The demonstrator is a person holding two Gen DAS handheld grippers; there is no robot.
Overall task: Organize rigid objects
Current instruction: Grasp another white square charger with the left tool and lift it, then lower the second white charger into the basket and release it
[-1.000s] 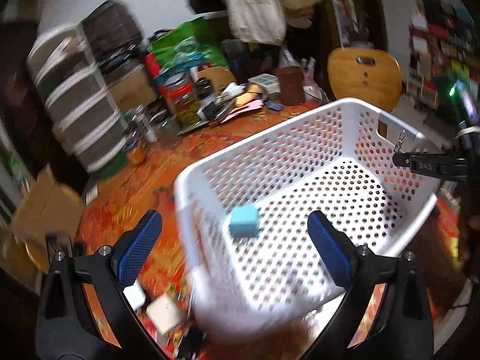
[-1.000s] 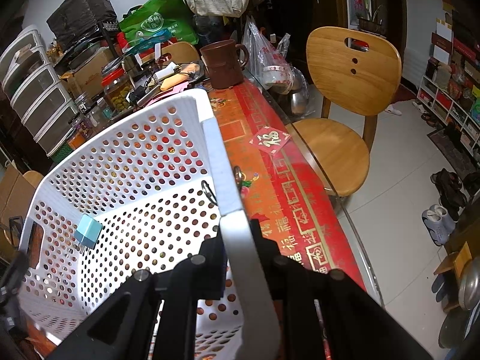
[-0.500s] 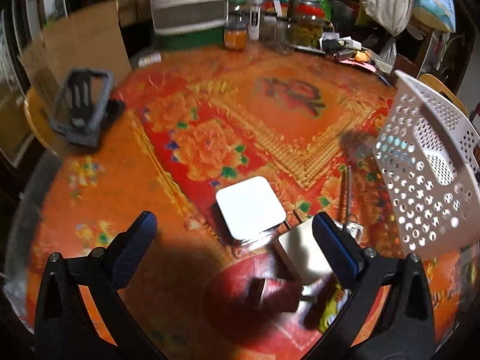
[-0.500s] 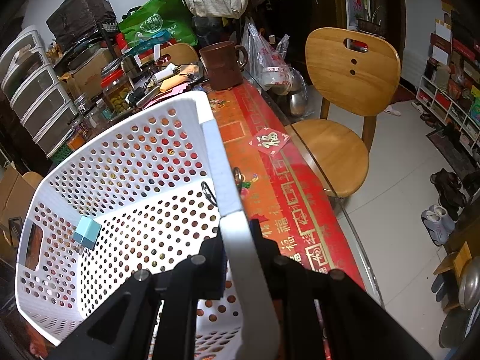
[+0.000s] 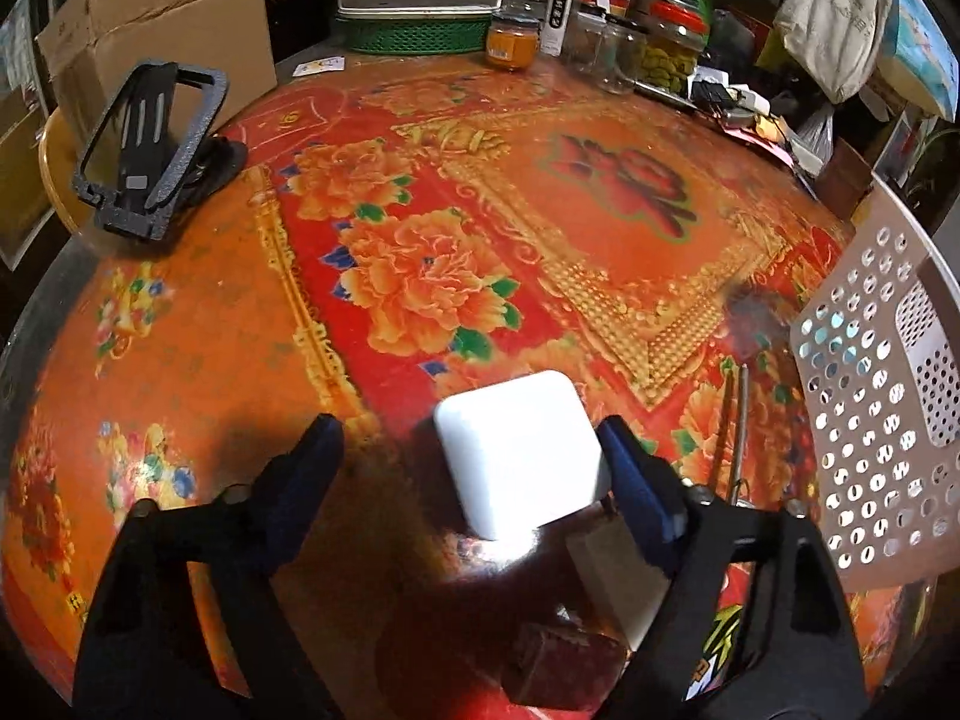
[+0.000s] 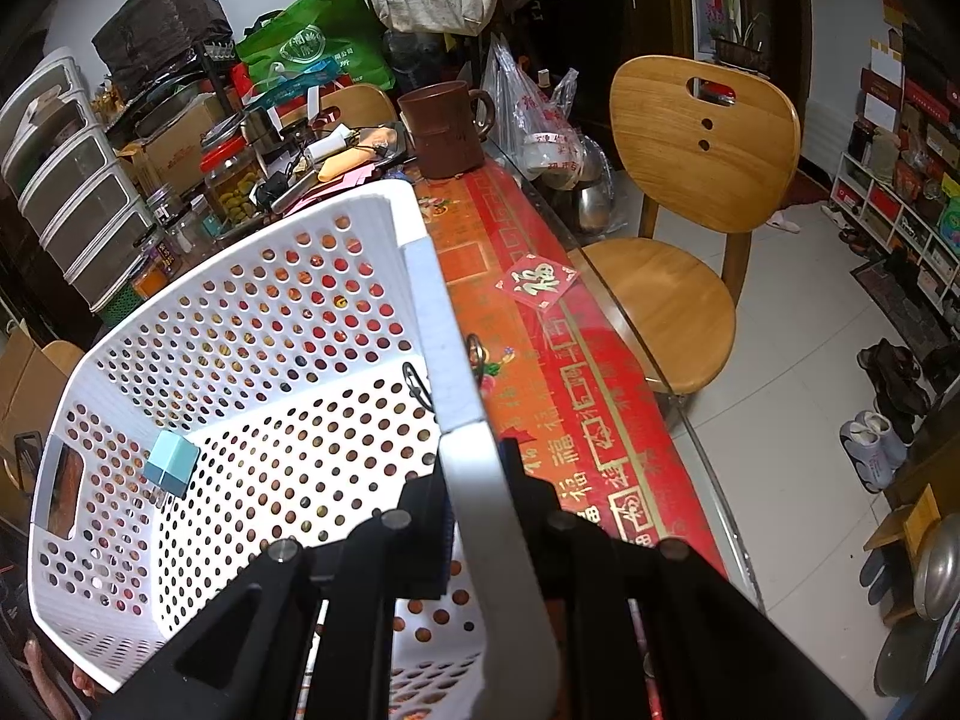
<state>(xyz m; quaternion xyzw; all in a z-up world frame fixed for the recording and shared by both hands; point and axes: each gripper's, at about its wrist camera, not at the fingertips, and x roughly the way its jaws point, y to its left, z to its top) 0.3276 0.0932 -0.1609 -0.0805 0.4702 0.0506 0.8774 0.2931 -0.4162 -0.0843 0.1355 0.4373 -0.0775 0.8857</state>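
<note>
In the lower middle of the left wrist view, the left gripper (image 5: pixel 468 468) has its fingers spread wide around a white, rounded-corner square plastic block (image 5: pixel 519 450) on the red and orange floral-patterned desk (image 5: pixel 420 228). The right-hand blue pad looks to be touching the block's right edge; the left-hand pad stands well apart from it, so nothing is held yet. The block appears rigid and smooth, probably light, with glossy faces that may slip under a weak pinch. Its flat opposing side walls seem the sensible place to take hold, low enough that the rounded corners do not squirt it out. It is nearly square with no clear long axis; its broad face points upward, turned slightly so one corner points toward the lower edge of the frame. A second white flat piece (image 5: pixel 624 576) lies just beside it at lower right, partly under the finger, and could get nudged.

In the right wrist view, the right gripper (image 6: pixel 480 516) is clamped on the rim of the white perforated plastic basket (image 6: pixel 252 324), at lower centre, one finger inside and one outside the wall. A small pale blue cube (image 6: pixel 172 463) sits on the basket floor at left. The same basket shows at the right edge of the left wrist view.
</note>
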